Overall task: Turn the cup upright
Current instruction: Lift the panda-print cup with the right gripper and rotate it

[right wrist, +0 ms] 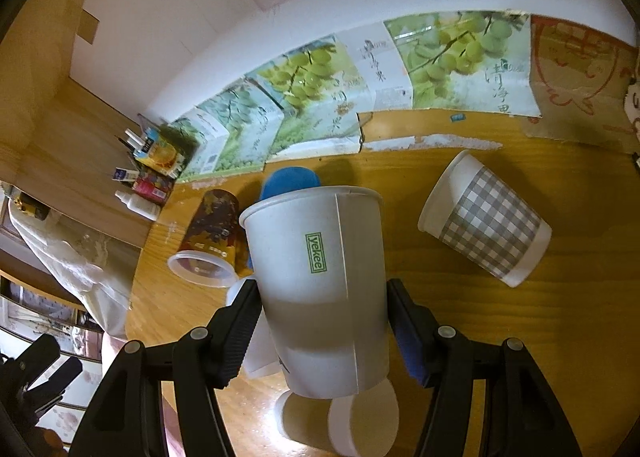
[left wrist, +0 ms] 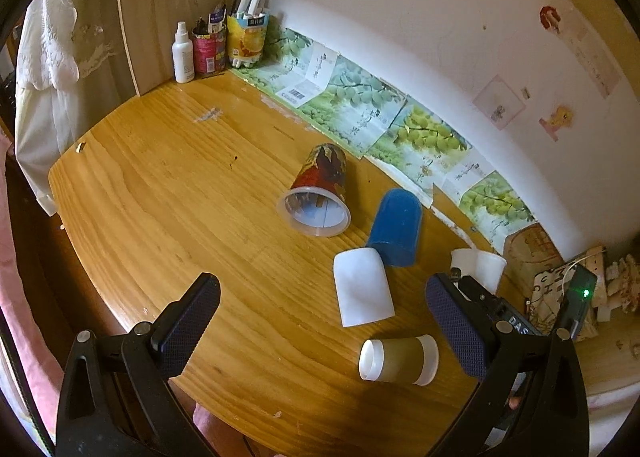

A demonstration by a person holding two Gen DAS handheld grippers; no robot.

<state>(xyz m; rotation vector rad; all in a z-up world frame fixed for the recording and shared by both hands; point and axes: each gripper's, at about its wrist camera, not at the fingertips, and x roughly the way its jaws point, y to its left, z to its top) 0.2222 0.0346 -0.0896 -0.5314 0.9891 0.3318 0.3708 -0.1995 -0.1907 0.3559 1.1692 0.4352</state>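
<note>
White cup: paper cup (right wrist: 316,289) centre of right-wrist frame, rim pointing away, clamped in right tongs (right wrist: 320,333)
Left tongs: (left wrist: 320,329) apart, holding nothing, above table (left wrist: 160,185)
Others: red cup (left wrist: 318,189), blue cup (left wrist: 396,227), white cup (left wrist: 362,287) mid-frame
Checked cup: (right wrist: 486,219) on its side, right

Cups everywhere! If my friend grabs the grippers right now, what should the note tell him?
Right hand-held gripper: shut on the white yekee cup, lifted, rim pointing away toward the wall.
Left hand-held gripper: open, holding nothing, above the table.
On their sides: red printed cup, checked cup, tan-banded cup.
Mouth down: blue cup and plain white cup.
Left to do: stand the held cup upright, then the others.
</note>
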